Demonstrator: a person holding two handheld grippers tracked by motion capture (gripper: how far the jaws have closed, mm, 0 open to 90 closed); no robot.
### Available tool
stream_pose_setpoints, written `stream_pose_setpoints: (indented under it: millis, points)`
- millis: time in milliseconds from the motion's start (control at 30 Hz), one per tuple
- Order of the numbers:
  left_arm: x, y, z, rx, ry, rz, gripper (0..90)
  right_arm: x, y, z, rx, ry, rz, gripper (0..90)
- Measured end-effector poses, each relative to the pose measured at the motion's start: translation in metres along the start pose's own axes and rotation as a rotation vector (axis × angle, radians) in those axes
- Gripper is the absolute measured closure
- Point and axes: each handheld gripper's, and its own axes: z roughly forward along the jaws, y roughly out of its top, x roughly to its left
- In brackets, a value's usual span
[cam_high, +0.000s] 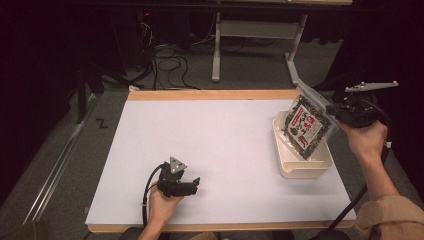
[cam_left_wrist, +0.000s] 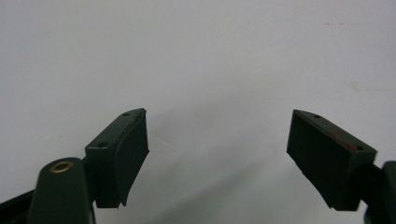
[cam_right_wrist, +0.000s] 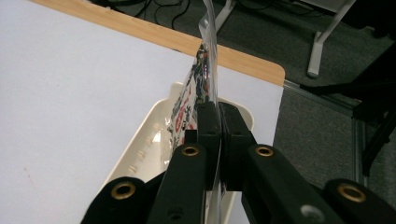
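A clear plastic bag (cam_high: 306, 125) printed in black, red and white hangs tilted over a cream bin (cam_high: 301, 167) at the table's right side, its lower end inside the bin. My right gripper (cam_high: 334, 109) is shut on the bag's upper edge. In the right gripper view the bag (cam_right_wrist: 198, 79) rises edge-on from between the closed jaws of that gripper (cam_right_wrist: 218, 114), with the bin (cam_right_wrist: 144, 149) below. My left gripper (cam_high: 194, 184) rests low near the table's front edge, and the left gripper (cam_left_wrist: 217, 140) in its own view stands open over bare white surface.
The white table (cam_high: 210, 150) has a wooden rim. Beyond its far edge are cables (cam_high: 170, 65) on the grey floor and a white desk frame (cam_high: 260, 35). A metal rail (cam_high: 55, 165) runs along the left.
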Motion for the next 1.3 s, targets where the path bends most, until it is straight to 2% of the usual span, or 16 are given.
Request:
stream_pose_setpoints:
  millis: [200, 433, 467, 533, 633, 800, 933, 1033, 1167, 1200, 1300]
  points:
    - [0.000, 0.000, 0.001, 0.004, -0.001, -0.004, 21.3, -0.014, -0.011, 0.002, 0.012, -0.008, 0.038, 87.3]
    - [0.002, 0.000, 0.000, 0.007, -0.009, -0.013, 21.4, -0.019, -0.013, 0.006, 0.009, -0.021, 0.059, 83.8]
    - [0.002, -0.001, 0.000, 0.004, -0.007, -0.011, 21.4, -0.019, -0.014, 0.007, 0.011, -0.028, 0.062, 80.0]
    - [0.002, -0.001, 0.000, 0.004, -0.007, -0.011, 21.4, -0.019, -0.014, 0.007, 0.011, -0.033, 0.064, 78.5]
    - [0.002, -0.001, -0.001, 0.004, -0.007, -0.013, 21.4, -0.019, -0.016, 0.008, 0.012, -0.040, 0.067, 70.9]
    - [0.002, -0.002, -0.001, 0.005, -0.009, -0.012, 21.4, -0.020, -0.017, 0.008, 0.013, -0.045, 0.069, 63.1]
    - [0.001, -0.002, -0.001, 0.006, -0.007, -0.006, 21.4, -0.021, -0.020, 0.008, -0.005, -0.036, 0.073, 53.7]
    - [0.001, -0.002, 0.000, 0.009, -0.008, -0.011, 21.3, -0.023, -0.021, 0.006, -0.011, -0.040, 0.085, 52.1]
    - [0.001, -0.002, -0.002, 0.006, -0.007, -0.006, 21.4, -0.028, -0.022, -0.004, -0.056, -0.044, 0.115, 51.5]
    - [0.001, -0.002, -0.002, 0.004, -0.007, -0.007, 21.4, -0.027, -0.023, -0.010, -0.093, -0.039, 0.112, 51.8]
    - [0.002, -0.002, -0.001, 0.007, -0.010, -0.012, 21.4, -0.024, -0.023, -0.014, -0.110, -0.038, 0.104, 51.9]
